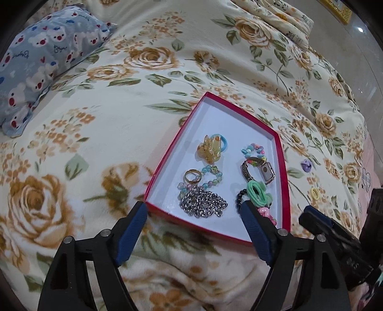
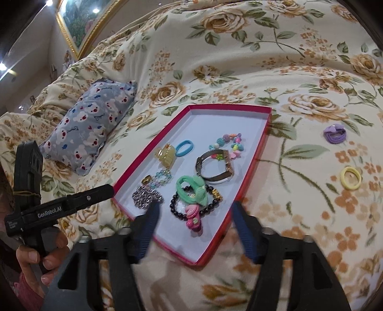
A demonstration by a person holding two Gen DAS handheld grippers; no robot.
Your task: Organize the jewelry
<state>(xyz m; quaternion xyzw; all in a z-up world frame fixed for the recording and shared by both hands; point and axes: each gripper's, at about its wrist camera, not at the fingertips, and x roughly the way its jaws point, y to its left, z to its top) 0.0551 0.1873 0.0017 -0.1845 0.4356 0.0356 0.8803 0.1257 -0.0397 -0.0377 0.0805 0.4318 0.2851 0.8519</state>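
Note:
A red box with a white floor [image 1: 167, 153] [image 2: 253, 167] lies on the flowered blanket. It holds a silver chain [image 1: 203, 203], a gold ring [image 1: 191, 176], an amber hair claw [image 1: 209, 149], a watch [image 1: 258, 171] and a green hair tie [image 2: 191, 189] on a black bead bracelet [image 2: 177, 210]. My left gripper [image 1: 194, 207] hovers open above the box's near end, gripping nothing. My right gripper [image 2: 195, 207] is open too, above the near corner, also holding nothing. A purple hair tie [image 2: 334, 134] and a yellow one [image 2: 350, 178] lie on the blanket right of the box.
A blue pillow printed with bears [image 2: 88, 129] [image 1: 40, 62] lies left of the box. A person's hand [image 2: 36, 258] holds the left gripper's handle at the lower left. The bed's edge and a folded quilt [image 1: 287, 19] are at the far right.

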